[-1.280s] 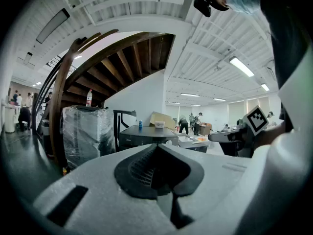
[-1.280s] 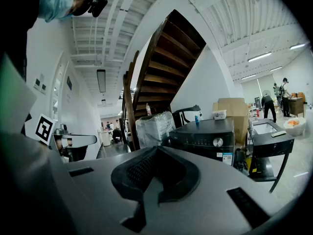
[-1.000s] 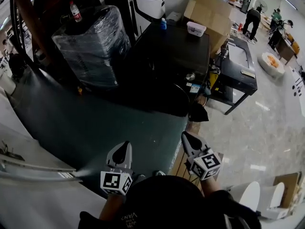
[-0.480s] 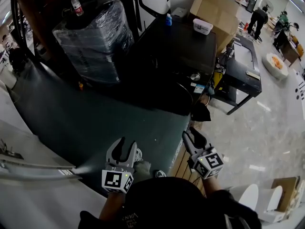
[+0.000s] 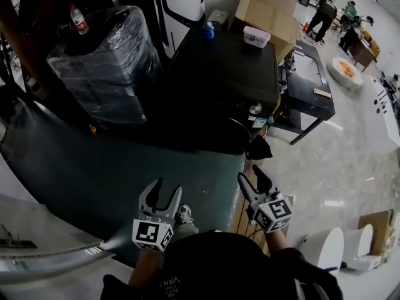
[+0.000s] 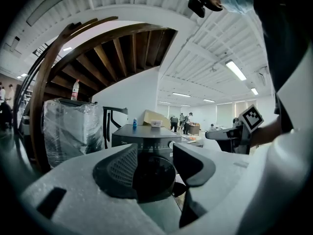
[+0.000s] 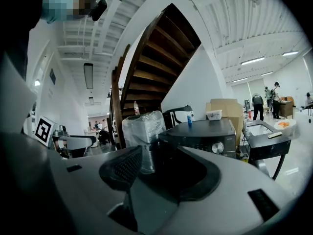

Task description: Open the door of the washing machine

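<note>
The washing machine [image 5: 225,74] is a dark front-loader with a silver knob [image 5: 254,109] and a round dark door [image 5: 236,135], which looks closed. It stands some way beyond both grippers. My left gripper [image 5: 166,189] and right gripper [image 5: 249,175] are held low, side by side, pointing at it. Both sets of jaws have just been opening and nothing is between them. In the left gripper view the door [image 6: 149,177] shows through the gap of the left gripper [image 6: 155,165]. In the right gripper view the washing machine [image 7: 200,131] lies past the right gripper [image 7: 161,173].
A plastic-wrapped appliance [image 5: 103,61] with a bottle [image 5: 76,19] on top stands left of the machine. A blue bottle [image 5: 208,31] and white box [image 5: 257,37] sit on the machine. Cardboard boxes [image 5: 269,11] and a black cart [image 5: 309,95] are to its right. People stand far back.
Both grippers went from shut to open. Both hands pushed forward toward the washing machine, and the head view shifted slightly.
</note>
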Tool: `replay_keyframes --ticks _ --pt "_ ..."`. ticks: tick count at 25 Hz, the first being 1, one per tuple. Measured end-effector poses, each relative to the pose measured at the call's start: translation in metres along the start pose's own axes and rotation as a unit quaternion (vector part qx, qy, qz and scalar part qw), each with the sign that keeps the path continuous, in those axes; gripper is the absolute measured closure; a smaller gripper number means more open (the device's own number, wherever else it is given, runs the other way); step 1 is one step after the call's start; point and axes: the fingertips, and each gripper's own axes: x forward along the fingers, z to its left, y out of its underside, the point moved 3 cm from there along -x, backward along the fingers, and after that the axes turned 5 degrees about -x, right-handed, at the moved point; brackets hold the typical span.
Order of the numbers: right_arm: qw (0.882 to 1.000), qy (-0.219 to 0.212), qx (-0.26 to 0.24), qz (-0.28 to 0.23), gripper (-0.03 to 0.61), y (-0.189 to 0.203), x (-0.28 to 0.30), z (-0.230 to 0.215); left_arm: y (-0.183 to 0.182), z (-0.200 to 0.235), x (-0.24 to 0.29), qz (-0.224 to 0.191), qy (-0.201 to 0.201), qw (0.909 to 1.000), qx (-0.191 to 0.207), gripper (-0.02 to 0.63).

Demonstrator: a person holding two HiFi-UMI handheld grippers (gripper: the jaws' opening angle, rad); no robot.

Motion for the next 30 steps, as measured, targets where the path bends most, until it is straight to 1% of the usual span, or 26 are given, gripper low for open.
replay_keyframes --ticks 4,7,11,14,18,23,26,30 --pt "0.999 0.035 0.019 -0.012 0.360 -0.004 0.023 0.009 -0.006 0.036 0.022 0.017 0.035 0.9992 0.014 0.391" --pt "0.997 0.073 0.018 0.000 0.357 -0.001 0.034 0.012 -0.011 0.056 0.039 0.025 0.068 0.9970 0.026 0.391" --pt "0.993 0.114 0.026 -0.009 0.358 0.000 0.043 0.017 -0.015 0.077 0.059 0.038 0.102 0.9933 0.038 0.391" --pt "0.990 0.139 0.029 -0.009 0.357 0.005 0.045 0.012 -0.012 0.084 0.082 0.046 0.122 0.9904 0.046 0.391" --pt "0.984 0.172 0.041 0.003 0.357 0.012 0.042 0.000 -0.009 0.078 0.110 0.054 0.151 0.9854 0.056 0.391" --pt "0.982 0.185 0.046 0.014 0.357 0.023 0.052 -0.026 0.005 0.075 0.153 0.071 0.168 0.9811 0.064 0.391" --pt "0.982 0.182 0.045 0.025 0.357 0.031 0.062 -0.048 0.014 0.069 0.183 0.076 0.169 0.9798 0.075 0.391" --pt "0.983 0.170 0.042 0.045 0.357 0.045 0.077 -0.078 0.029 0.060 0.221 0.092 0.165 0.9782 0.085 0.391"
